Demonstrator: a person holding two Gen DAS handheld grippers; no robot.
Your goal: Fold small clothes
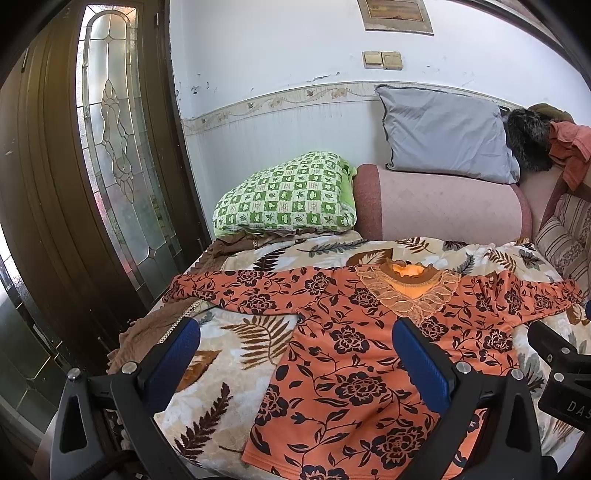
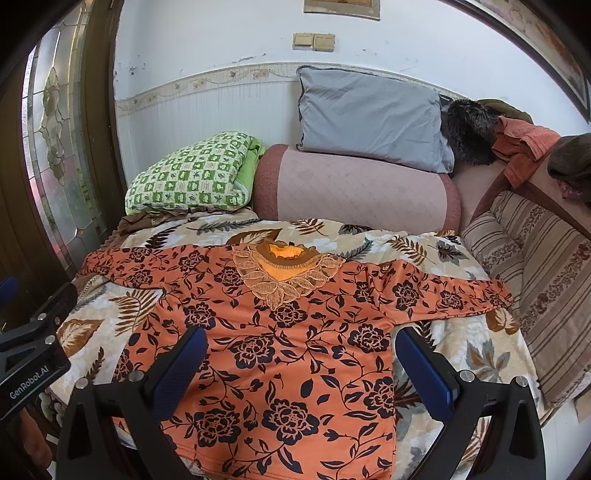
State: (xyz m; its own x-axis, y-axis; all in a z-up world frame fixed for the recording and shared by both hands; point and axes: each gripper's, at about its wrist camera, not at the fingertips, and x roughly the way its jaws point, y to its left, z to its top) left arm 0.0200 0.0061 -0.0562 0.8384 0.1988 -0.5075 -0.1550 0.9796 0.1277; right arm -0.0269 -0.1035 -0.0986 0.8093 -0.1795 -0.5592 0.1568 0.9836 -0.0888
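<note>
1. "GenRobot.AI" stands in white letters on the black body of the left hand-held gripper (image 2: 26, 363), seen at the left edge of the right wrist view.
2. "DAS", cut off by the frame edge, stands in pale letters on the black body of the right hand-held gripper (image 1: 565, 384), seen at the right edge of the left wrist view.
3. The framed picture (image 1: 397, 14) on the wall shows no lettering that can be read.

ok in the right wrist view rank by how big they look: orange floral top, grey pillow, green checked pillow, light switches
1. orange floral top, though nearest the camera
2. grey pillow
3. green checked pillow
4. light switches
</note>
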